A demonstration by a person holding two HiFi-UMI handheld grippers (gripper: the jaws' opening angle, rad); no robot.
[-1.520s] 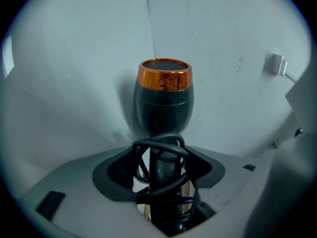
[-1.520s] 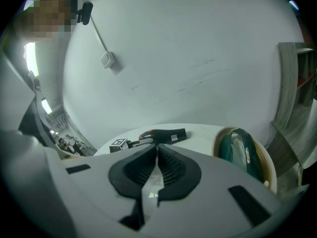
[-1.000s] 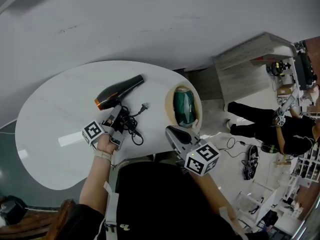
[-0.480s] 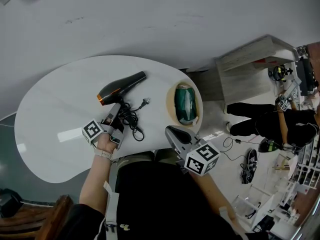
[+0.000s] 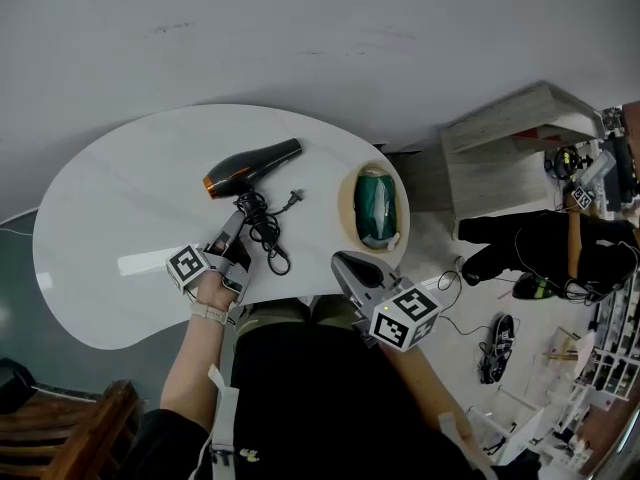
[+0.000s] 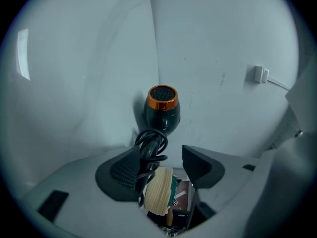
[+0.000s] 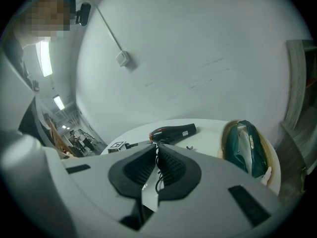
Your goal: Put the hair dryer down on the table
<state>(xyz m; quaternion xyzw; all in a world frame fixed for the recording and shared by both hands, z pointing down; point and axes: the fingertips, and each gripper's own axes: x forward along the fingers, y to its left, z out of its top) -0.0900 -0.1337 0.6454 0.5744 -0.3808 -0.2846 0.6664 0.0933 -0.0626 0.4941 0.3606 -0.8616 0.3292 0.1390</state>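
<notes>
The black hair dryer (image 5: pixel 250 168) with its orange back ring lies on its side on the white oval table (image 5: pixel 110 218). Its coiled black cord (image 5: pixel 262 230) trails toward me. My left gripper (image 5: pixel 233 230) stands open just behind the dryer (image 6: pixel 161 108), and the cord coil (image 6: pixel 151 145) rests against its left finger. In the left gripper view, that gripper (image 6: pixel 161 151) holds nothing. My right gripper (image 5: pixel 348 264) hovers at the table's near edge with its pads together and empty. The right gripper view shows this gripper (image 7: pixel 156 155) and, beyond it, the dryer (image 7: pixel 173 132).
A round woven basket (image 5: pixel 345 203) holding a green bag (image 5: pixel 376 206) sits at the table's right end. A light wooden cabinet (image 5: pixel 510 138) and a person (image 5: pixel 560 248) are to the right. A wooden chair (image 5: pixel 70 428) stands at the lower left. A wall socket (image 6: pixel 258 74) is ahead.
My left gripper has drawn back a little from the dryer, which stays lying on the table. The right gripper has hardly moved.
</notes>
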